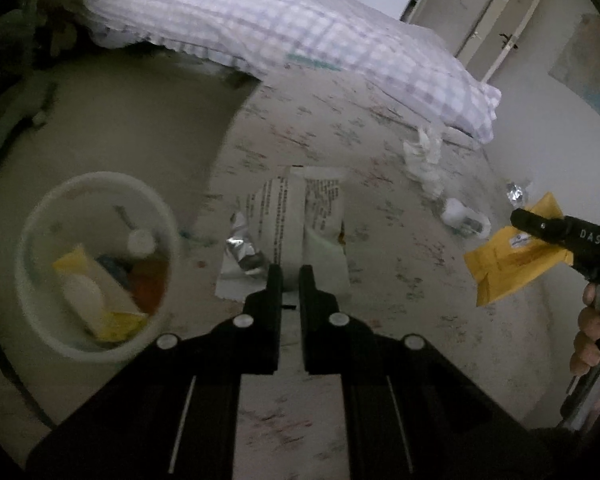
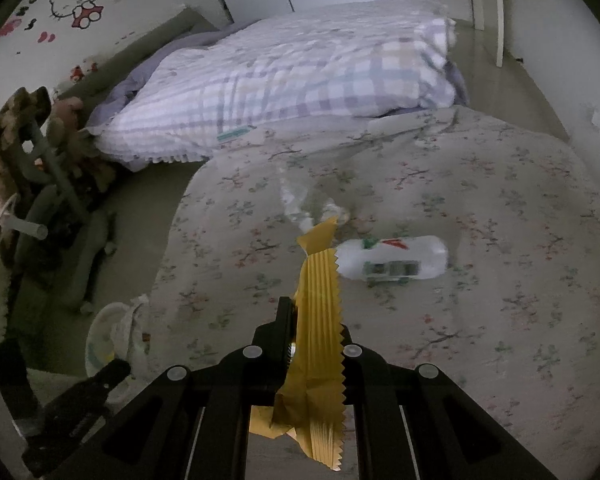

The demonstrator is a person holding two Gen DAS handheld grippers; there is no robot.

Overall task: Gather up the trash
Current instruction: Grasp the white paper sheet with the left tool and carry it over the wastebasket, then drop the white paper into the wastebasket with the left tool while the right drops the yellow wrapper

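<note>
Scanning left to right across the bed:
Bin: white round bin (image 1: 96, 264) on the floor beside the bed, partly filled with a yellow wrapper, a small white bottle and other scraps.
Left gripper (image 1: 290, 276): fingers clenched on a printed paper sheet (image 1: 296, 216), held above the bed edge; a crumpled foil piece (image 1: 242, 254) hangs just beside it.
Bed: floral sheet (image 1: 340, 128) with a checked quilt (image 2: 300, 80) bunched at the far end.
Loose trash: crumpled tissue (image 1: 424, 156), white plastic bottle (image 2: 392, 258) lying on its side.
Right gripper (image 2: 316, 320): fingers clamped on a yellow wrapper (image 2: 318, 300), lifted clear of the sheet, near the bottle.
</note>
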